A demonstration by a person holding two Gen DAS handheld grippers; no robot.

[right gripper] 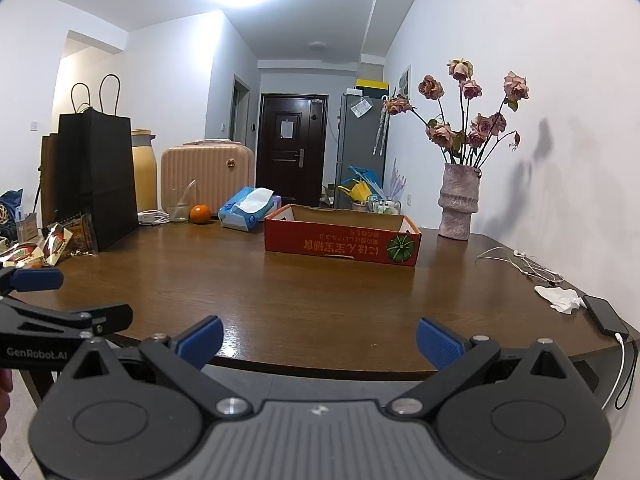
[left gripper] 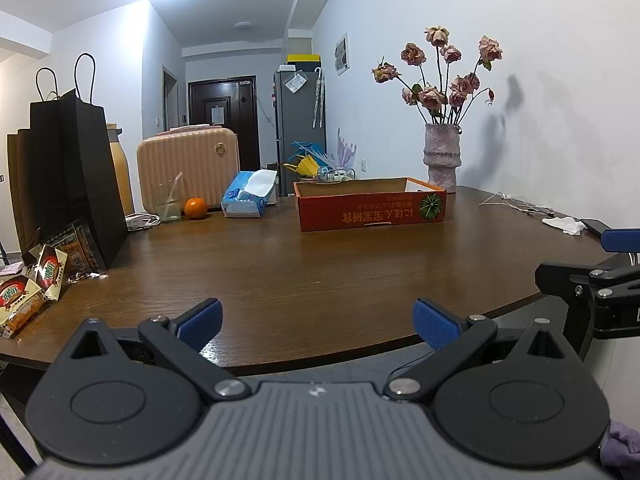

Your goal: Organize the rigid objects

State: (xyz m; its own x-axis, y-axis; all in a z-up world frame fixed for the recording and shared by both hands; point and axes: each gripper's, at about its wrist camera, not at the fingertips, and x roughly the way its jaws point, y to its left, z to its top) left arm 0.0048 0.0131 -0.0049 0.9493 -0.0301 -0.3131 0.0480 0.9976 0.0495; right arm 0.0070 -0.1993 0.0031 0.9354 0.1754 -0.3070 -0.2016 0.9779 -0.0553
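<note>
An open orange cardboard box (left gripper: 370,210) (right gripper: 340,242) sits on the far middle of the brown wooden table (left gripper: 280,272) (right gripper: 300,292). Snack packets (left gripper: 36,280) (right gripper: 52,242) lie at the table's left edge by a black paper bag (left gripper: 68,176) (right gripper: 94,176). An orange (left gripper: 195,208) (right gripper: 200,213), a glass (left gripper: 168,202) (right gripper: 179,204) and a tissue pack (left gripper: 250,194) (right gripper: 248,208) stand at the back. My left gripper (left gripper: 318,322) hovers open over the near table edge, holding nothing. My right gripper (right gripper: 320,340) is open too, beside it, empty.
A vase of dried roses (left gripper: 442,156) (right gripper: 460,200) stands at the back right by the wall. Earphone cables (right gripper: 520,262), a crumpled tissue (right gripper: 560,298) and a dark phone (right gripper: 604,314) lie along the right edge. A peach suitcase (left gripper: 188,164) stands behind the table.
</note>
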